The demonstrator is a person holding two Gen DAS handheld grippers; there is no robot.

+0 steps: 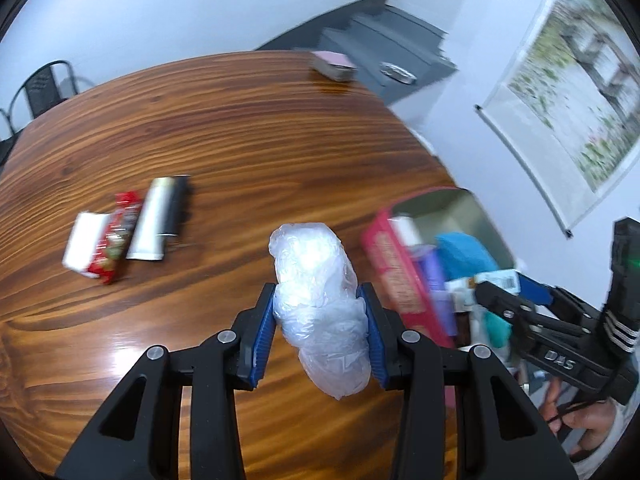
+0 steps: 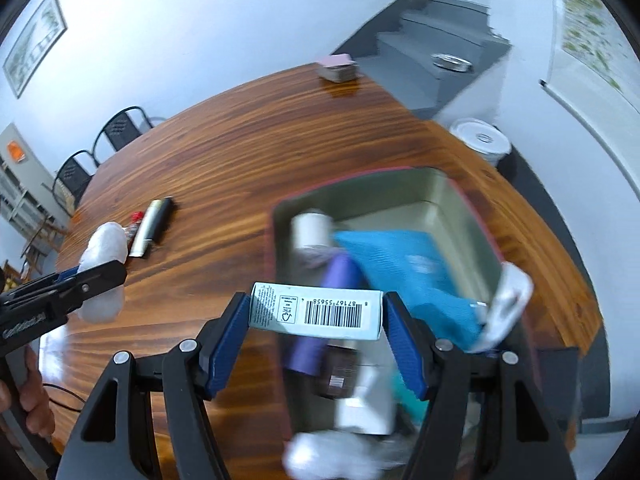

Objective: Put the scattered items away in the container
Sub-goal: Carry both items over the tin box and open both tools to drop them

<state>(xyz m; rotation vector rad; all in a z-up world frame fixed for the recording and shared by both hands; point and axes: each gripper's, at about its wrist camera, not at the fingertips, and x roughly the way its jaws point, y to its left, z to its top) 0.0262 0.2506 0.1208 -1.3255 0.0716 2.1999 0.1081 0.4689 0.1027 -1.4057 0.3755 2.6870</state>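
Premises: a room in a home or small office, not a workshop or lab. A large polished wooden bench (image 2: 280, 152) fills the middle. Plain white walls carry a framed picture (image 2: 34, 42) and a hanging scroll painting (image 1: 568, 96). Grey painted stairs (image 2: 436, 44) rise in the corner, with a metal dish (image 2: 452, 62) left on one step. Black metal chairs (image 2: 100, 144) stand at the far side. A white bucket (image 2: 482, 140) sits on the floor by the stairs.

clear plastic bundle (image 1: 320, 304) – held aloft | pale carton (image 2: 316, 312) (barcode up) – over red bin (image 2: 460, 200)
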